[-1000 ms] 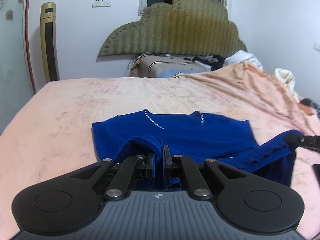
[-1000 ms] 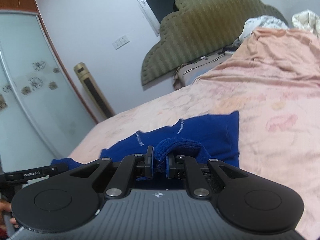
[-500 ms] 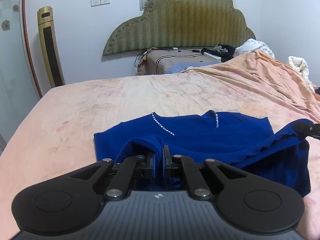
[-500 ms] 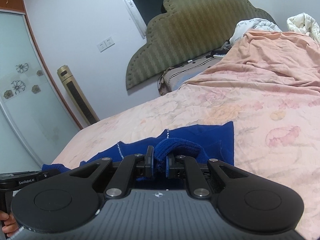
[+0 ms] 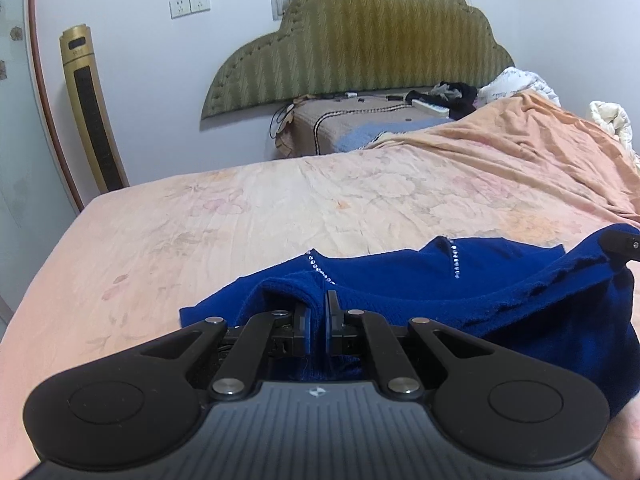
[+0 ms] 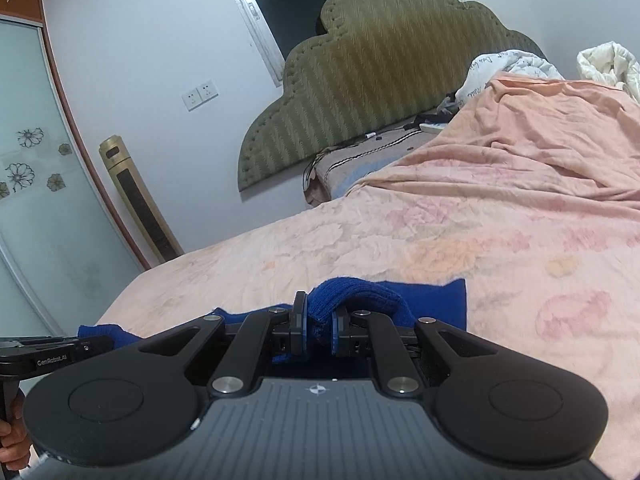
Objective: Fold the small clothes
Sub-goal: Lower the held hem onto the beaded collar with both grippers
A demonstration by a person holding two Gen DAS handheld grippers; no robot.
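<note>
A blue knitted top (image 5: 460,288) lies on a bed covered with a peach floral sheet (image 5: 248,216), its near edge lifted off the sheet by two hand-held grippers. In the left wrist view the left gripper (image 5: 319,322) sits at 6 o'clock with its fingers clamped together on a raised fold of the blue fabric, which bunches up around the pads; a line of small silver studs (image 5: 320,270) marks the neckline just beyond at 12 o'clock from the pinch. From there the held edge stretches across toward 3 o'clock, where the black tip of the right gripper (image 5: 622,242) grips the other corner and cloth hangs below it. In the right wrist view the right gripper (image 6: 320,330) holds a thick ribbed roll of the same top (image 6: 436,296) pressed between its nearly closed fingers, with a flat blue panel spread on the sheet toward 2 o'clock. The left gripper (image 6: 52,354) shows at 9 o'clock, also on blue cloth, and a person's hand (image 6: 14,446) wraps its handle at the frame's lower left edge. A green scalloped headboard (image 5: 360,36) stands against the white wall at 12 o'clock, a gold tower fan (image 5: 90,108) at 10 o'clock.
</note>
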